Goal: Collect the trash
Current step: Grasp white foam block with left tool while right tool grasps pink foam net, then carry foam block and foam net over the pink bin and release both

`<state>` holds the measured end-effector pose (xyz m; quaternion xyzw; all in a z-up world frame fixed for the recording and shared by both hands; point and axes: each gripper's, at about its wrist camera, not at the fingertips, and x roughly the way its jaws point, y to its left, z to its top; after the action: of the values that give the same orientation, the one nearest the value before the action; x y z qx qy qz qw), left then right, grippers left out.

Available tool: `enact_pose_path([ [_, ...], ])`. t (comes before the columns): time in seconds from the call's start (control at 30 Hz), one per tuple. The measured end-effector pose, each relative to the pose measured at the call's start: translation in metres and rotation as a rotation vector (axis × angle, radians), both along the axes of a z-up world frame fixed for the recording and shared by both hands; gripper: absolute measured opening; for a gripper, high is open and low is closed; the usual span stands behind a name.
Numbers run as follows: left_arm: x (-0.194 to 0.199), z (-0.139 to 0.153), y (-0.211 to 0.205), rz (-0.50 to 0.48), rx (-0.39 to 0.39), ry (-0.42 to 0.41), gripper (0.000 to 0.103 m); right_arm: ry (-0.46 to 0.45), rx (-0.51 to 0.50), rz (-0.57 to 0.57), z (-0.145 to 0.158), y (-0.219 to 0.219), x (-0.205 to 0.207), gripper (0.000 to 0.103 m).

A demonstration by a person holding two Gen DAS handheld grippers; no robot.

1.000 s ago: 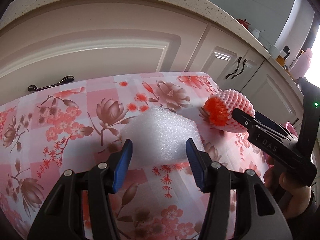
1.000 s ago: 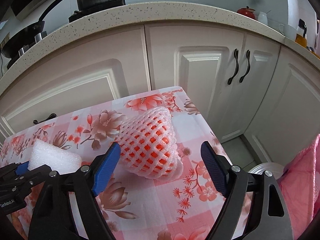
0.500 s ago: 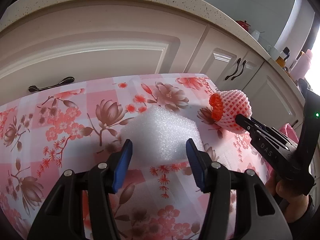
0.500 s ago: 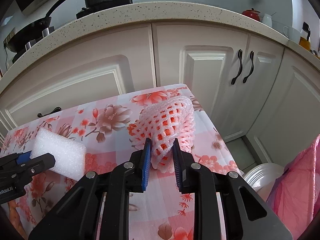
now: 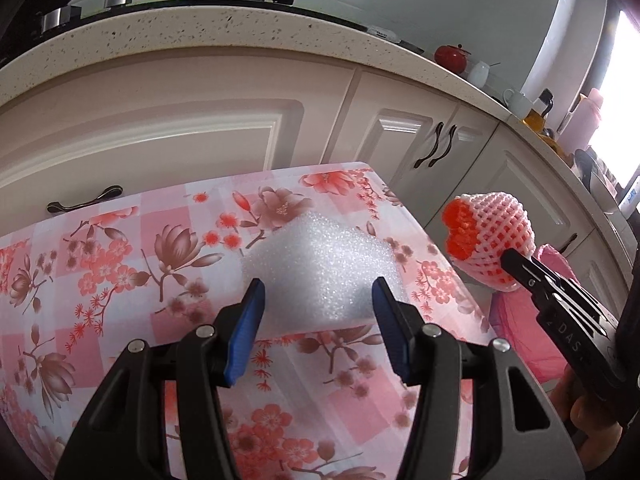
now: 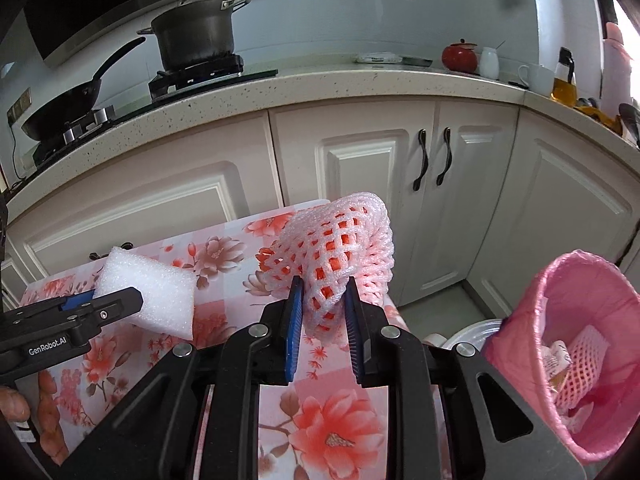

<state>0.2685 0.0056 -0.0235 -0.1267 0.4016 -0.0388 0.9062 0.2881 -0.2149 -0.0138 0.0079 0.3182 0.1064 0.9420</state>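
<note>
The pink foam fruit net (image 6: 340, 256) has left the tabletop (image 5: 120, 264) since the earlier frame: it was lying on the floral cloth, and it now hangs in the air at the middle of the right wrist view, its lower fold pinched between the blue fingers (image 6: 295, 332) of the right gripper (image 6: 322, 330), which are clenched on it. In the left wrist view the same net (image 5: 490, 242) sits at the right edge of the frame, past the tabletop's corner.

The white foam block (image 5: 316, 276) lies on the tabletop at centre frame, between the released, wide-apart fingers (image 5: 245, 332) of the left gripper (image 5: 318, 334); whether they touch it cannot be told. In the right wrist view the block (image 6: 148, 292) is at the left, beside the left gripper's tip (image 6: 100, 308).

A bin lined with a pink bag (image 6: 576, 344) stands at the lower right of that view, with another foam net (image 6: 580, 364) inside. Behind are white cabinet doors (image 6: 372, 168), and a steel pot (image 6: 196, 38) and black wok (image 6: 64, 104) on the stove at upper left.
</note>
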Motion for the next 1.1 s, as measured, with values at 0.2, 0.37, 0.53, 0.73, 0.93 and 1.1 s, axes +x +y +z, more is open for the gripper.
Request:
enact_pose_path([
  [0.2, -0.002, 0.018, -0.034, -0.045, -0.001, -0.036, 0.053, -0.034, 0.002, -0.076, 0.018, -0.041, -0.024, 0.021],
  [0.37, -0.003, 0.036, -0.066, -0.096, -0.005, -0.076, 0.053, -0.060, -0.003, -0.149, 0.030, -0.080, -0.042, 0.021],
  [0.53, -0.003, 0.054, -0.106, -0.160, -0.012, -0.118, 0.053, -0.079, -0.009, -0.229, 0.039, -0.119, -0.060, 0.021],
  [0.73, -0.005, 0.067, -0.159, -0.247, -0.015, -0.154, 0.054, -0.085, -0.011, -0.306, 0.042, -0.165, -0.075, 0.021],
  [0.93, -0.008, 0.073, -0.216, -0.343, -0.007, -0.172, 0.054, -0.083, -0.013, -0.368, 0.040, -0.201, -0.086, 0.021],
  [1.1, -0.009, 0.074, -0.261, -0.419, 0.019, -0.179, 0.054, -0.076, -0.010, -0.413, 0.037, -0.227, -0.091, 0.021],
])
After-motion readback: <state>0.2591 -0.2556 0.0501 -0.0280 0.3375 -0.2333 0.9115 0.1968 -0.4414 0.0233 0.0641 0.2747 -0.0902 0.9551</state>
